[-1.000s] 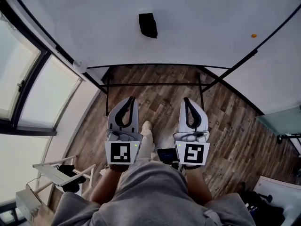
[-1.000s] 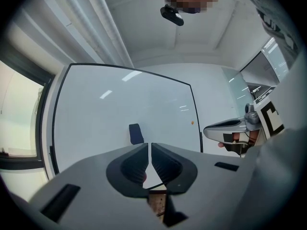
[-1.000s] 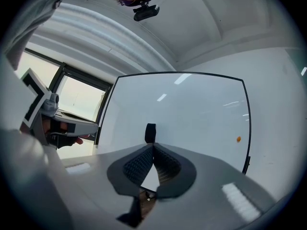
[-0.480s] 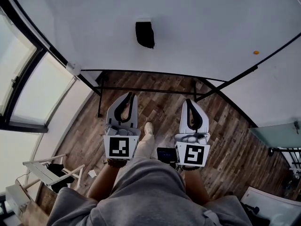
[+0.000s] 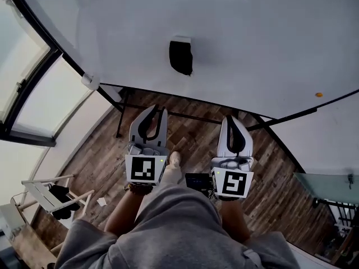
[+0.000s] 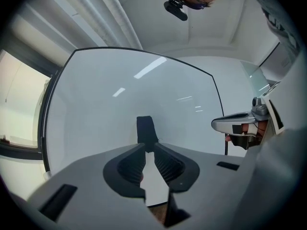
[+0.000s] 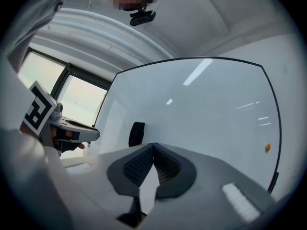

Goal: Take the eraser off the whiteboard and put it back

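Note:
A black eraser (image 5: 180, 56) sticks to the whiteboard (image 5: 263, 32), straight ahead of my left gripper (image 5: 157, 110) and some way beyond its tips. In the left gripper view the eraser (image 6: 145, 131) shows just above the left gripper (image 6: 149, 146). That gripper's jaws have just been opening and stand a narrow slit apart with nothing between them. My right gripper (image 5: 230, 118) is level beside it, shut and empty. In the right gripper view the eraser (image 7: 137, 133) lies left of the right gripper (image 7: 153, 145).
An orange magnet (image 5: 318, 94) sits on the board at the right. The board's black stand (image 5: 185, 116) crosses the wooden floor below the grippers. A window (image 5: 33, 88) fills the left side. A white folding rack (image 5: 50, 192) stands at the lower left.
Both grippers have moved forward toward the whiteboard, and the eraser now looks closer. The left jaws have parted slightly.

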The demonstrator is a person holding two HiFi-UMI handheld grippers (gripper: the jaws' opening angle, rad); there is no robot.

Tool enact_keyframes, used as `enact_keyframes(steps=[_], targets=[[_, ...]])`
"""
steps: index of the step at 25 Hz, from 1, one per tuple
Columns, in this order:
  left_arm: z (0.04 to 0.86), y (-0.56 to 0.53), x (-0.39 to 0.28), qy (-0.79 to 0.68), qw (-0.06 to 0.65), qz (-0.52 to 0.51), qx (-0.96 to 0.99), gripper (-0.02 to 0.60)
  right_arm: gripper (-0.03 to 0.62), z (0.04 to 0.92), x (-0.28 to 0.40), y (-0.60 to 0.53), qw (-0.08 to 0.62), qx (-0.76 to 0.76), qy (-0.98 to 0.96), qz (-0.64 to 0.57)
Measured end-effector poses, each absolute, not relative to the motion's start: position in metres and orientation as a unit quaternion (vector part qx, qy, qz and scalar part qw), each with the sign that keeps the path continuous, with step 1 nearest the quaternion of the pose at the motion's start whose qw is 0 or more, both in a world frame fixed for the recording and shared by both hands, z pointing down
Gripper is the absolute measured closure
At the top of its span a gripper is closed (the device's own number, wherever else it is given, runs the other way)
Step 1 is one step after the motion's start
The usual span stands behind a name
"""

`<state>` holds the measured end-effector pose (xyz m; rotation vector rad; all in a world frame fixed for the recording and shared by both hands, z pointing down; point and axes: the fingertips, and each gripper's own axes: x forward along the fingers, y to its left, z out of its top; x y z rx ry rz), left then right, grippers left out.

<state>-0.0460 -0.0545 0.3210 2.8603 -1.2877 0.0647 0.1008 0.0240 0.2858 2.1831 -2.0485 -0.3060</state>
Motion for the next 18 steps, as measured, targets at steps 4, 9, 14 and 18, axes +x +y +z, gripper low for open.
enact_keyframes(steps=[4, 9, 14, 18], targets=[[0.323, -0.077, -0.035, -0.42, 0.018, 0.012, 0.907, 0.518, 0.582, 0.286, 0.106, -0.003, 0.075, 0.708, -0.693, -0.11], [0.332, -0.098, -0.023, -0.427, 0.031, 0.006, 0.904, 0.495, 0.582, 0.29, 0.109, -0.025, 0.088, 0.692, -0.706, -0.122], [0.341, -0.112, -0.011, -0.425, 0.033, -0.002, 0.905, 0.453, 0.582, 0.291, 0.104, -0.037, 0.089, 0.68, -0.718, -0.121], [0.346, -0.126, -0.001, -0.425, 0.026, 0.002, 0.905, 0.42, 0.582, 0.29, 0.101, -0.05, 0.08, 0.667, -0.73, -0.128]])
